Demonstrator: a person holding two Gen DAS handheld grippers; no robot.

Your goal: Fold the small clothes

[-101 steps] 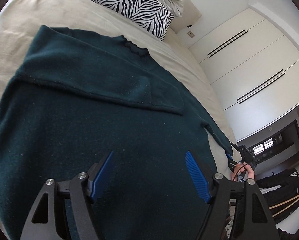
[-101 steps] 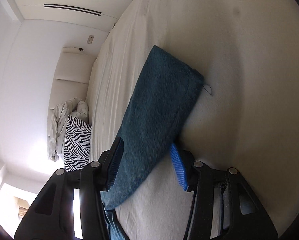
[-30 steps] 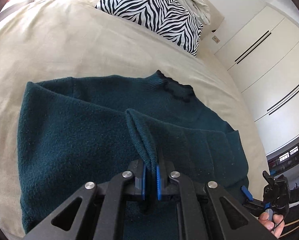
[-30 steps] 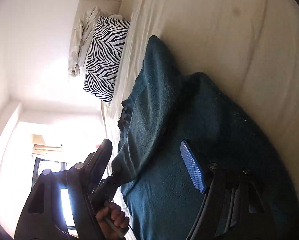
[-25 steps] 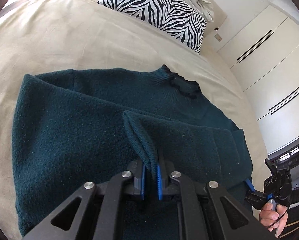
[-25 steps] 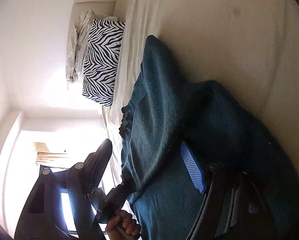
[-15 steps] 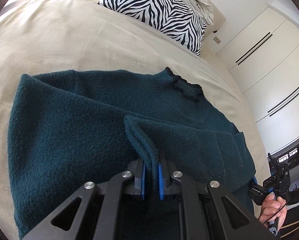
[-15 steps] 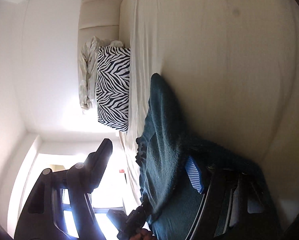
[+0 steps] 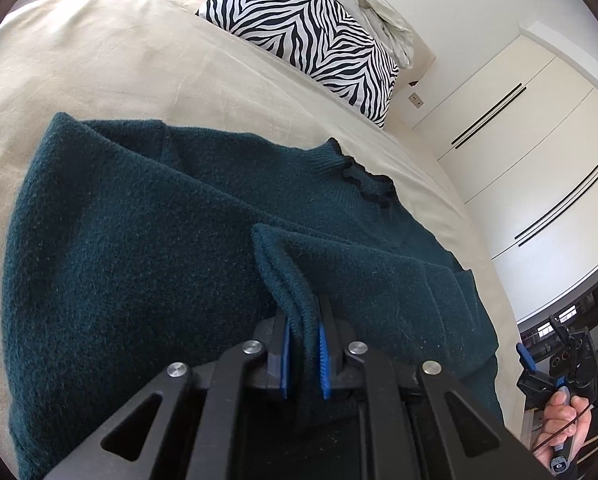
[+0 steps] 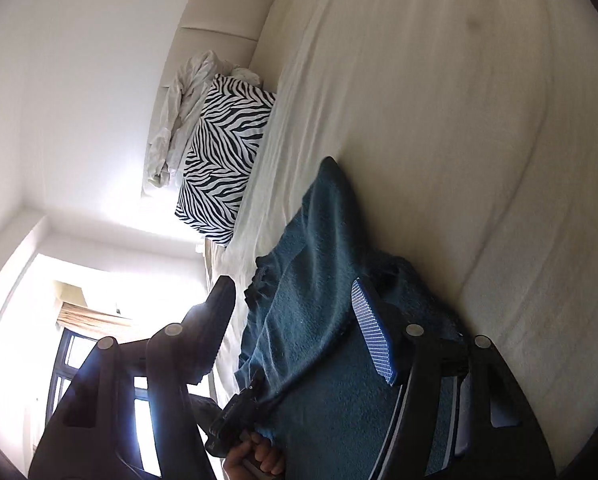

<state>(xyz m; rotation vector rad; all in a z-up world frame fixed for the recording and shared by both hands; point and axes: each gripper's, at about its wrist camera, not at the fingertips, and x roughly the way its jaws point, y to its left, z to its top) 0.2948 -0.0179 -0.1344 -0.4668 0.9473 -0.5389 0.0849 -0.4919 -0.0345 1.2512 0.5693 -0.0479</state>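
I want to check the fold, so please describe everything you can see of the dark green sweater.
The dark teal sweater looks like fuzzy knit, with a ribbed, dark-trimmed collar. It lies on the beige bed sheet, partly folded. The left gripper is closed on a ribbed edge, lifted above the body. The right gripper is open beside it.

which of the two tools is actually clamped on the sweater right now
The left tool: its blue pads are pressed together on a ribbed edge of the dark teal sweater. The right tool has its fingers spread apart, gripping nothing.
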